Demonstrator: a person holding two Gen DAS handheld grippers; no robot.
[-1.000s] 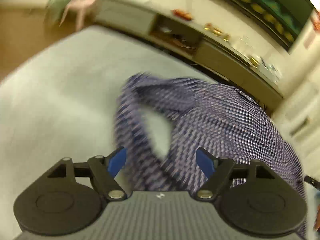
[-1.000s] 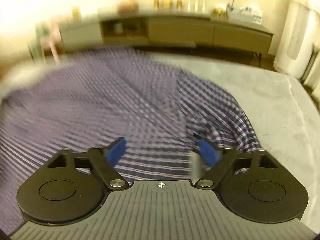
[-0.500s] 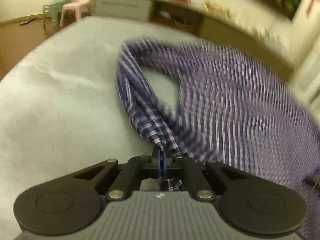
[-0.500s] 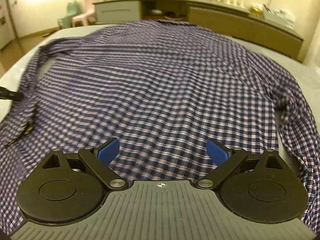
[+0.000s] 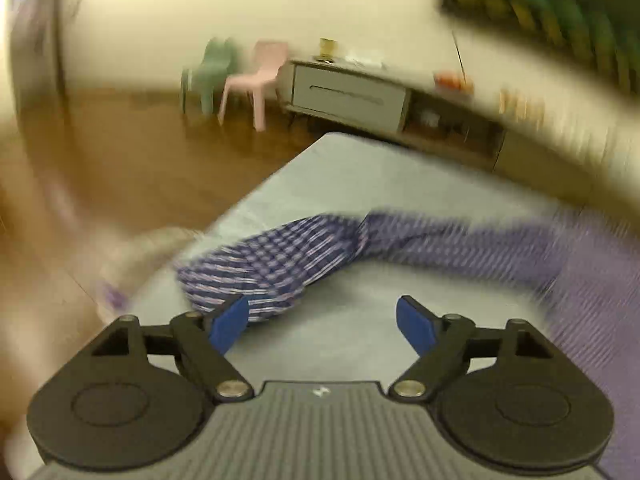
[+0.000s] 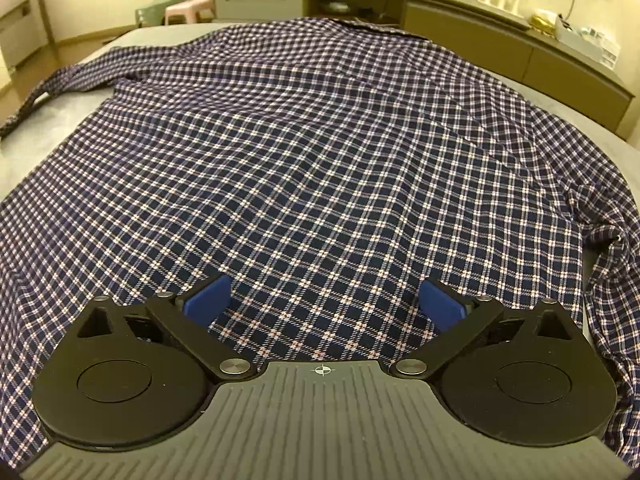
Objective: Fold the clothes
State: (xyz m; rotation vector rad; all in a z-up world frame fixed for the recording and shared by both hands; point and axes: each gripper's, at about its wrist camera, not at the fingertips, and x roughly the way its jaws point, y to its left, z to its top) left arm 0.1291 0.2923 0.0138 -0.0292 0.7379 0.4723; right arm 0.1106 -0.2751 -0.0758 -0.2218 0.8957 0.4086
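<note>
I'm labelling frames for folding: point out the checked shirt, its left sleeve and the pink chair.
Checked shirt [image 6: 320, 140], right wrist view: middle of its back.
Left sleeve [image 5: 276, 264], left wrist view: bunched end.
Pink chair [image 5: 260, 76], left wrist view: seat.

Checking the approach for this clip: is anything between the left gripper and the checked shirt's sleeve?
Nothing visible. The left gripper, jaws opening and empty, faces the navy-and-white checked cotton shirt's sleeve across bare grey bed cover. The view is blurred.
</note>
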